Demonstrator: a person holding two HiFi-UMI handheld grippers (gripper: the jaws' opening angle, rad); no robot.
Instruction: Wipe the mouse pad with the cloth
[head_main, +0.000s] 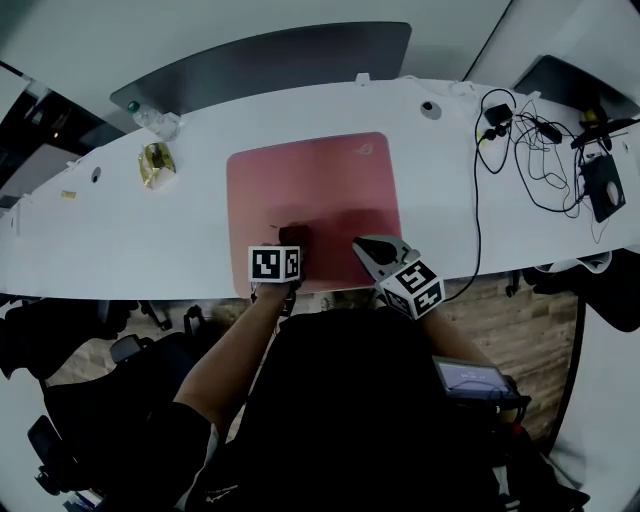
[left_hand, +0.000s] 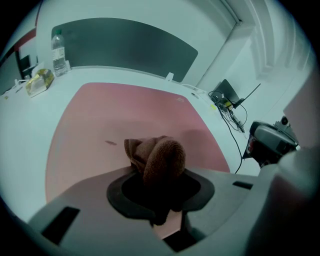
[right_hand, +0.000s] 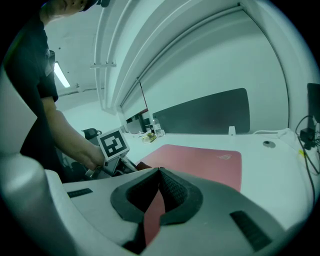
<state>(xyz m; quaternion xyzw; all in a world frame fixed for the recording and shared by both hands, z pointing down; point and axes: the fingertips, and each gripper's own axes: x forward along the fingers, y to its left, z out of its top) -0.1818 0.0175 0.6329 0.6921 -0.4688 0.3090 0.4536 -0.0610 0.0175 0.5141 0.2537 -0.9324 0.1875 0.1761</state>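
Note:
A pink mouse pad (head_main: 312, 190) lies in the middle of the white desk (head_main: 120, 240). My left gripper (head_main: 290, 240) is over the pad's near edge, shut on a bunched brown cloth (head_main: 293, 235). The left gripper view shows the cloth (left_hand: 159, 156) bulging from between the jaws of my left gripper (left_hand: 160, 175), with the pad (left_hand: 125, 107) stretching away beneath it. My right gripper (head_main: 372, 247) hovers at the pad's near right corner. In the right gripper view that gripper (right_hand: 159, 171) is shut with nothing held, and the pad (right_hand: 200, 157) lies ahead.
A water bottle (head_main: 152, 118) and a small golden object (head_main: 155, 163) sit at the back left. Tangled black cables (head_main: 530, 150) and a black device (head_main: 603, 188) lie at the right. A dark divider panel (head_main: 270, 65) stands behind the desk.

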